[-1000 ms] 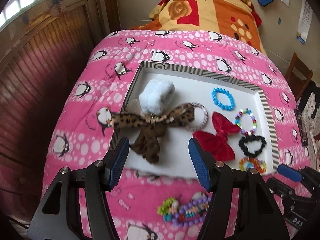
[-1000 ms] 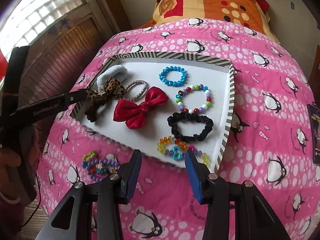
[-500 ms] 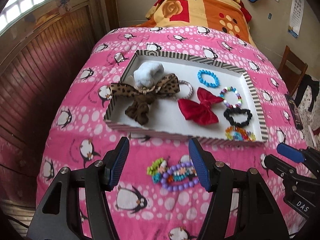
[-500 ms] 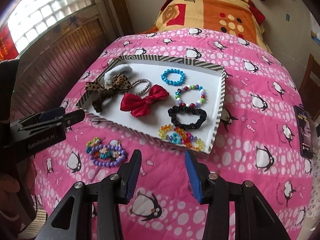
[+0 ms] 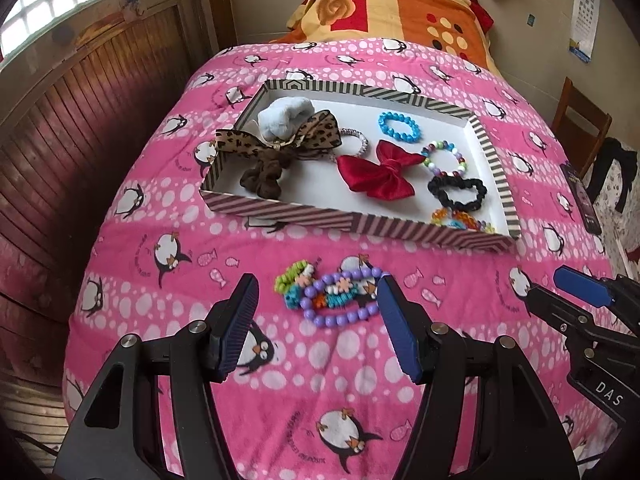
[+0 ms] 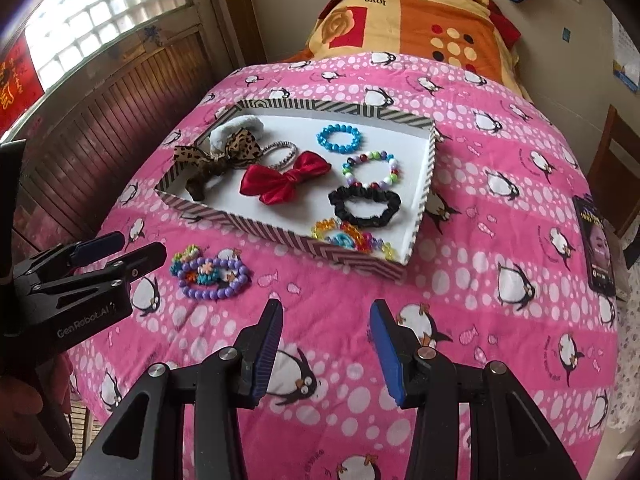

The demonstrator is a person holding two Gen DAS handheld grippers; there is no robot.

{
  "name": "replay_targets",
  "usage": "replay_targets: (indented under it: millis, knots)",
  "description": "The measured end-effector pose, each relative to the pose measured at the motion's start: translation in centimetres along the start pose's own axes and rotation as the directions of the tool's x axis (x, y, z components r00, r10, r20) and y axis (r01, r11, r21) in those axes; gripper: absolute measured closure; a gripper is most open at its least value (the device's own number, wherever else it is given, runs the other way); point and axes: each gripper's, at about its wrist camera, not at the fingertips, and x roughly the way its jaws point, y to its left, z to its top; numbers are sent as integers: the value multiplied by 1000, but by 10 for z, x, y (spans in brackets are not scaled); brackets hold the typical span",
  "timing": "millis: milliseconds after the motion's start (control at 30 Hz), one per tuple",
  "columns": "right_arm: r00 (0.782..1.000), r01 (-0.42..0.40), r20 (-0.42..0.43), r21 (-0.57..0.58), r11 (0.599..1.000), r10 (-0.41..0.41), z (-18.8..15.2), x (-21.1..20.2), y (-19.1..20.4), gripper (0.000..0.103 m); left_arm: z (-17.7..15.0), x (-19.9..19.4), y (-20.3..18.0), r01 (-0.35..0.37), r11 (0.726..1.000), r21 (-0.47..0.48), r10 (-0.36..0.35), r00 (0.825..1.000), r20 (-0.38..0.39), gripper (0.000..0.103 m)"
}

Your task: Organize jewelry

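Both tongs have pulled back from the striped tray point(image 5: 356, 222). The left tongs point(image 5: 316, 320), wide and empty, now frame the purple bead bracelet pile point(image 5: 336, 294) on the bed; the right tongs point(image 6: 326, 346) hover narrower, empty.

I log a striped-rim shallow cardboard tray point(image 5: 352, 222) on the pink penguin-print blanket point(image 5: 180, 216), with a purple bead bracelet cluster point(image 5: 332, 294) lying before it.

pink penguin bedspread point(image 5: 168, 184), wood-panelled wall point(image 5: 80, 92), bright window point(image 6: 100, 12), wooden chair point(image 5: 580, 120)
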Motion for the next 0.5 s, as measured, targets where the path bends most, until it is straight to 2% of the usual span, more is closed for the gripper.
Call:
replay_targets:
  millis: [500]
  knots:
    - [999,8,-33,-5,1000,-8,-24,-1,-7,59,-22,-2,-13,-11,1000,1,11,1000,-24,41]
